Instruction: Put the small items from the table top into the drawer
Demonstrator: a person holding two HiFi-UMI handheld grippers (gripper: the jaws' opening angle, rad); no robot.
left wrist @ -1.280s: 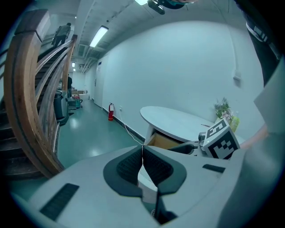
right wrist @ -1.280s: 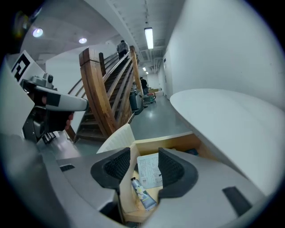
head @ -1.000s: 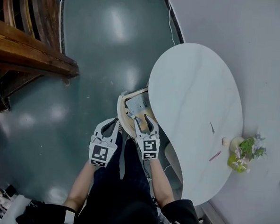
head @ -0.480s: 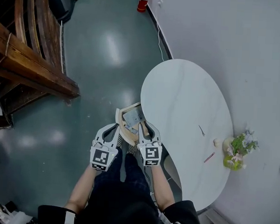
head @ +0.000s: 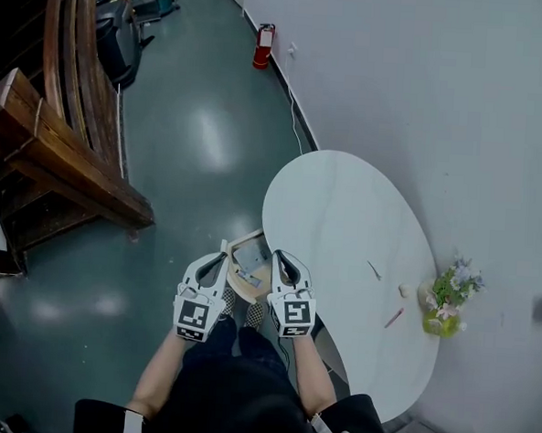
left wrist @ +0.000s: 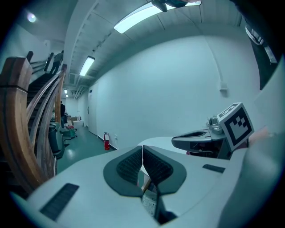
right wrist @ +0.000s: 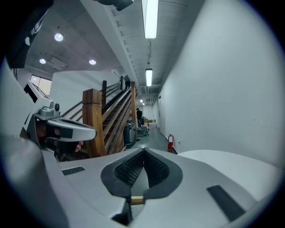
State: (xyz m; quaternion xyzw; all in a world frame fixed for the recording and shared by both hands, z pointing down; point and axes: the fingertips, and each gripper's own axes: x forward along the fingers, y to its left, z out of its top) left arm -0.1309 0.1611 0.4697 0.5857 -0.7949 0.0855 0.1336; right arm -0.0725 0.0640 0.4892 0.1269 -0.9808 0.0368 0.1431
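Head view — left gripper [head: 220, 254], just-closed right gripper [head: 278, 257] — empty, near drawer [head: 249, 238]

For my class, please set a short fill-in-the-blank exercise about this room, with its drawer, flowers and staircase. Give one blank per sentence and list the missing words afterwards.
1. The drawer stands ___, with things already inside it.
2. The fire extinguisher is coloured ___.
3. The pot of flowers stands on the white ___.
4. The staircase is made of ___.

Missing words: open; red; table; wood.
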